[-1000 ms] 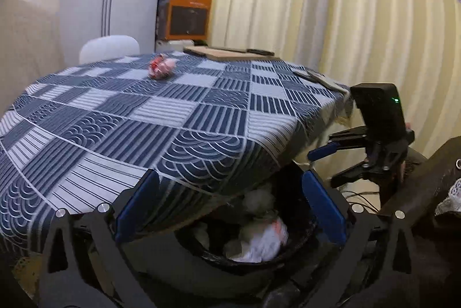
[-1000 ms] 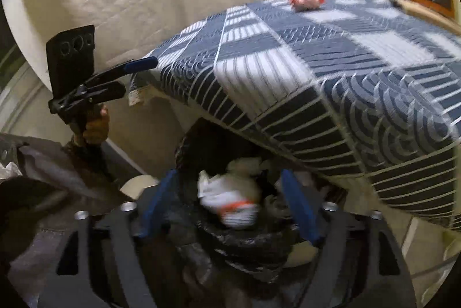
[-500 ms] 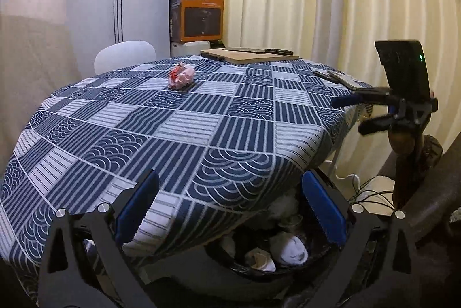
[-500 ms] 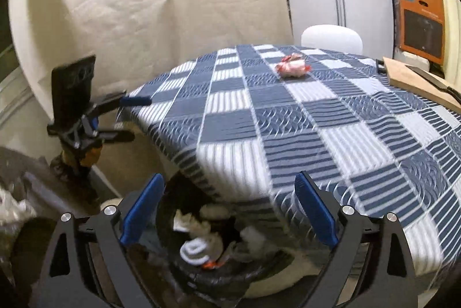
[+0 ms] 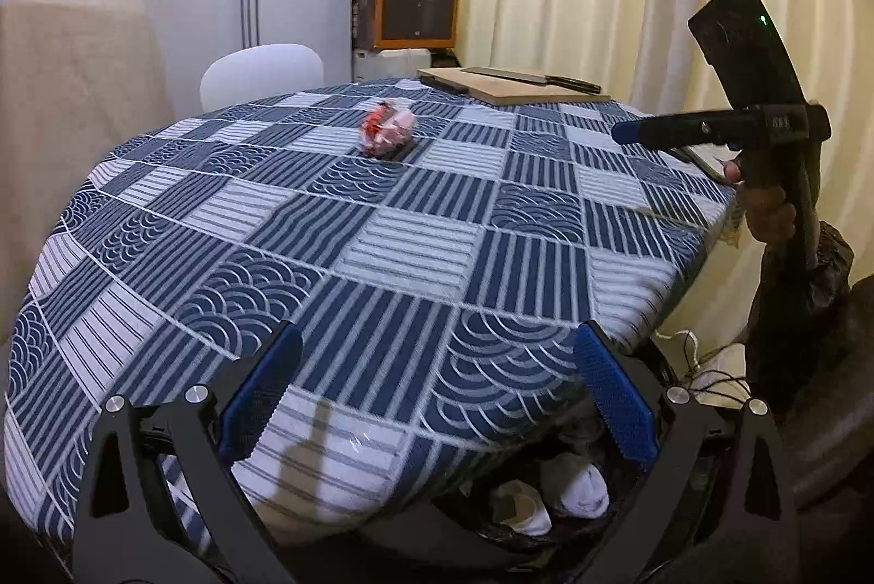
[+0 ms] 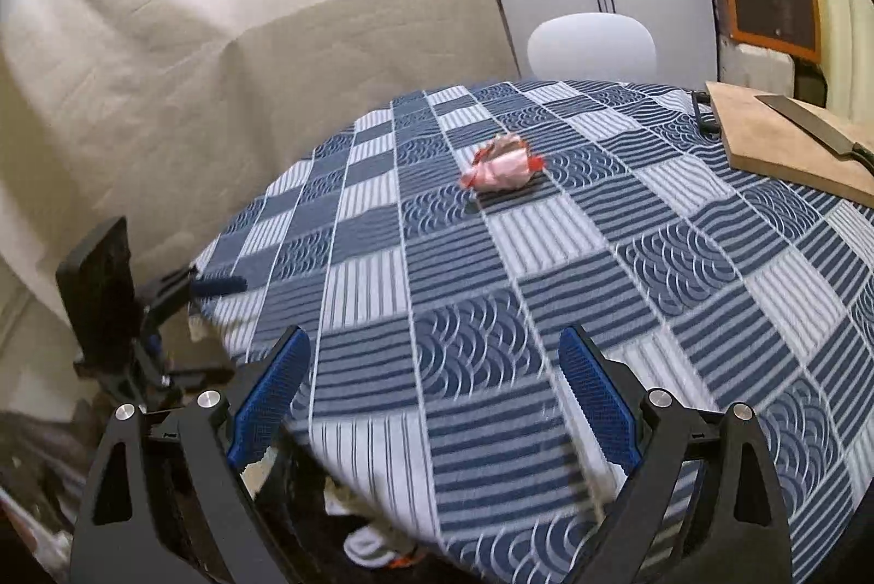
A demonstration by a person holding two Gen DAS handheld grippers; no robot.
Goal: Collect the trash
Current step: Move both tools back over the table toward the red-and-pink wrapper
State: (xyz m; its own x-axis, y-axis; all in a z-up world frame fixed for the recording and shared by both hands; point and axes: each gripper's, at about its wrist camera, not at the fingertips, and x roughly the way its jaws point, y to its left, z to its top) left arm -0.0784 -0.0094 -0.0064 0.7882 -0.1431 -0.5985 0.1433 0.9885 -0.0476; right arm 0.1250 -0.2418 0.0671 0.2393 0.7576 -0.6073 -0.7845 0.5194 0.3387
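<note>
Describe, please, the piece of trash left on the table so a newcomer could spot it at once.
Look at the table under the blue and white tablecloth. Towards its far side, left of the wooden cutting board, lies a crumpled wrapper, pink-white with red, the only crumpled thing there.

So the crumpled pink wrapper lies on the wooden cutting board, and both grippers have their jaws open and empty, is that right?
Not quite. The crumpled pink wrapper lies on the checked tablecloth, apart from the wooden cutting board, as the right wrist view shows. The rest holds: the left gripper and right gripper both have their jaws open and empty.
</note>
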